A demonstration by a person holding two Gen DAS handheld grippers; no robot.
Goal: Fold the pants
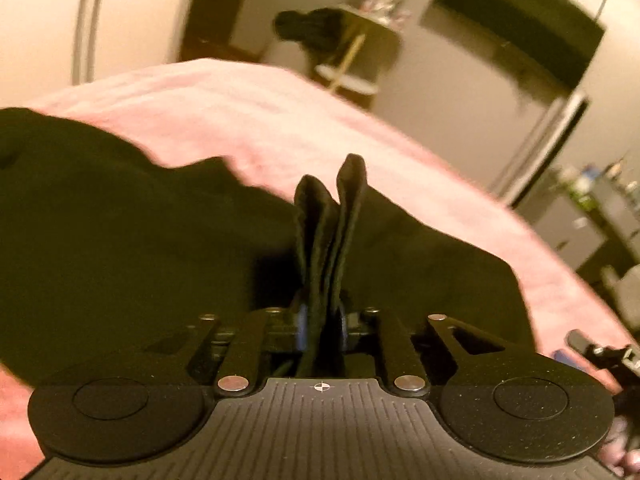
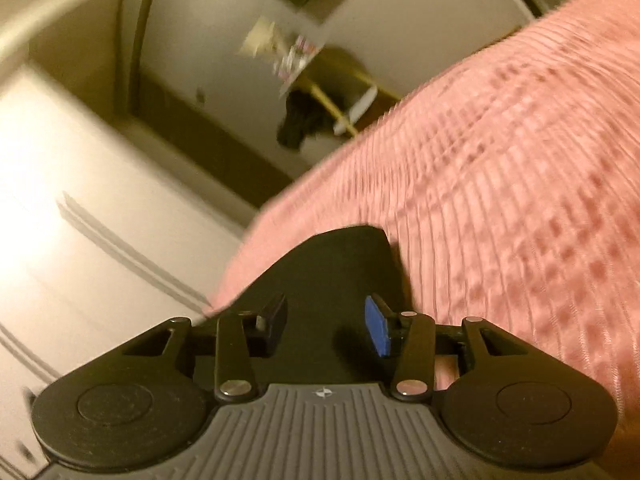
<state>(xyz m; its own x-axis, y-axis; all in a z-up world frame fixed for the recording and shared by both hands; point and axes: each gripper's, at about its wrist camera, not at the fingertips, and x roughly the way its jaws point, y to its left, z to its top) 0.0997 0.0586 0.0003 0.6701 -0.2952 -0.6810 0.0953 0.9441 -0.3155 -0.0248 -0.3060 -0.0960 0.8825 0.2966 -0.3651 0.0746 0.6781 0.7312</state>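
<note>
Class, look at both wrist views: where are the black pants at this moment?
The black pants lie on the pink bedspread; in the left wrist view a bunched fold stands clamped in the left gripper.

Dim warm yellowish indoor light, heavy motion blur, fisheye bending at edges, background soft

Pink textured bedspread (image 2: 520,160), pale door (image 2: 80,240), perhaps a gold-legged stand (image 1: 352,52).
</note>
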